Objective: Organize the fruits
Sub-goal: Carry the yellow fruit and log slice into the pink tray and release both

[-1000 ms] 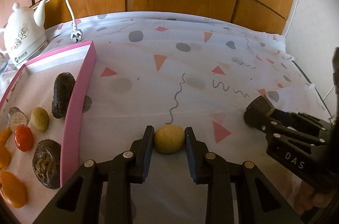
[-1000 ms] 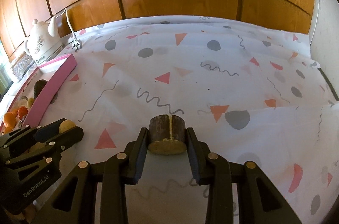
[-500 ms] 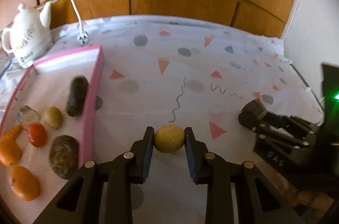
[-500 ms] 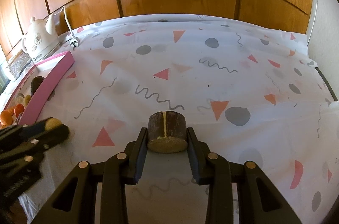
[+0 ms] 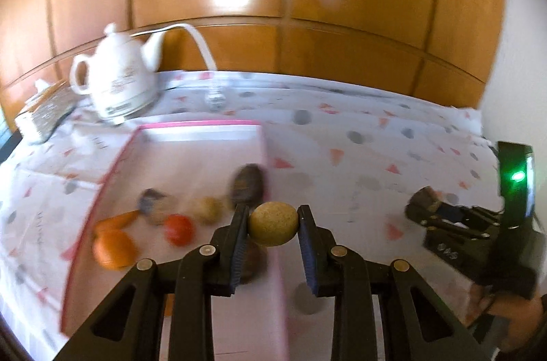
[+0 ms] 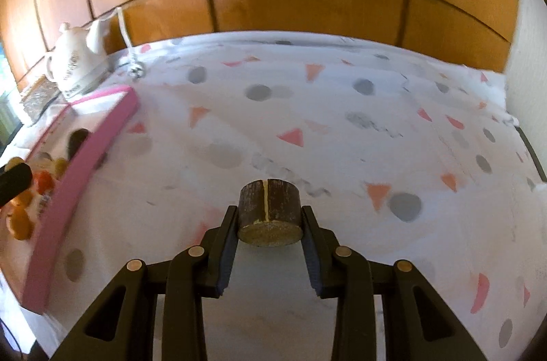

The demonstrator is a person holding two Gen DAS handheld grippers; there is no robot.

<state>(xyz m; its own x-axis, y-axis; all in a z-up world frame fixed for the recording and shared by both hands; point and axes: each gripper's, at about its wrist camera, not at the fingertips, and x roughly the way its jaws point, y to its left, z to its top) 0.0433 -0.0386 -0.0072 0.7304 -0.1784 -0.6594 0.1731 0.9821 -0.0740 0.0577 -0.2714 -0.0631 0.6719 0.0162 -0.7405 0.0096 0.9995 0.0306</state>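
While each tool (image 5: pixel 272 226) (image 6: pixel 269 222) grips one fruit, the pink tray (image 5: pixel 201 123) holds several blurred fruits (image 5: pixel 114 248).

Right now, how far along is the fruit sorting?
Done: several fruits lie in the pink tray. In hand: the left gripper carries a tan round fruit above the tray's edge; the right gripper holds a brown cut piece over the cloth. Left: placing both.
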